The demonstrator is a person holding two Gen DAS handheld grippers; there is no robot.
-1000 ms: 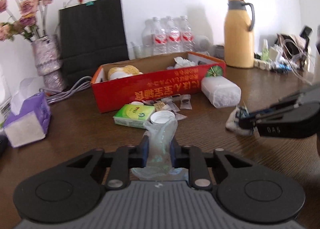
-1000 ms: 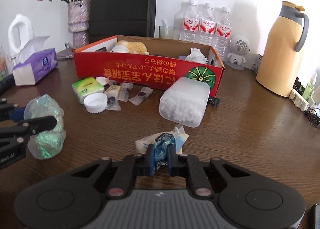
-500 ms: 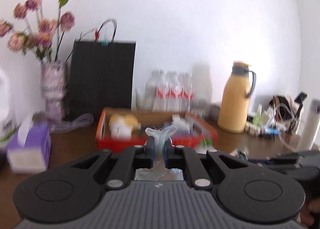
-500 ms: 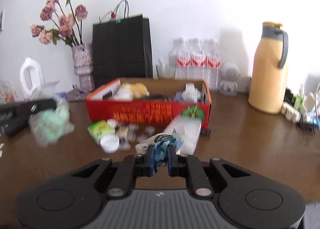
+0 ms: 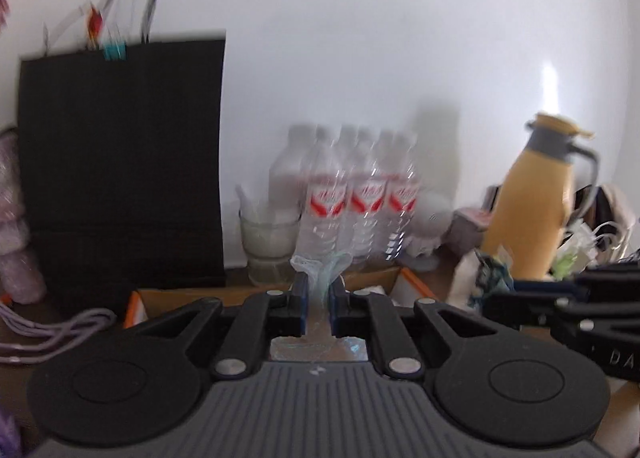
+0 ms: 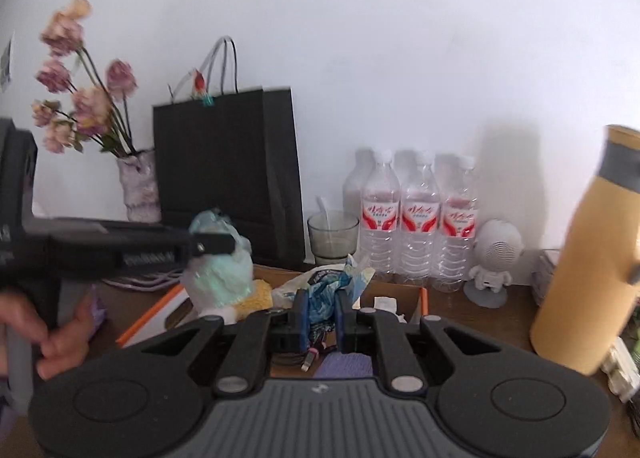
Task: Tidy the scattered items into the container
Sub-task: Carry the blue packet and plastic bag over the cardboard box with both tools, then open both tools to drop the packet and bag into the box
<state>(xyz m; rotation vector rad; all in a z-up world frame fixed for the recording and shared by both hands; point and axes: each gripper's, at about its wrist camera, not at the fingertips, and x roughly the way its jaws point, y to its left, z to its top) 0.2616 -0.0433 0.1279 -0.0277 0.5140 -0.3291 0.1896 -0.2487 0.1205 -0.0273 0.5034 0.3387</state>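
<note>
My left gripper [image 5: 318, 300] is shut on a crumpled pale green plastic bag [image 5: 320, 270], lifted off the table. The bag [image 6: 218, 278] also hangs from that gripper [image 6: 212, 245] at the left of the right wrist view. My right gripper [image 6: 320, 312] is shut on a crumpled blue and white wrapper [image 6: 326, 292]; the wrapper [image 5: 490, 278] and gripper [image 5: 516, 300] show at the right of the left wrist view. Both are held over the open red cardboard box [image 6: 423, 298], whose orange rim [image 5: 134, 308] and brown inner wall show just below the fingers. Several items lie inside it.
Against the wall behind the box stand a black paper bag [image 6: 228, 178], a glass [image 6: 332, 234], water bottles [image 6: 420, 218] and a small white figure [image 6: 494, 258]. A yellow jug [image 6: 588, 270] stands at the right, a vase of flowers [image 6: 138, 186] at the left. A hand [image 6: 60, 338] grips the left tool.
Both grippers have risen from the table with their loads and moved forward over the red box. The loose items on the table in front of the box have dropped out of view.
</note>
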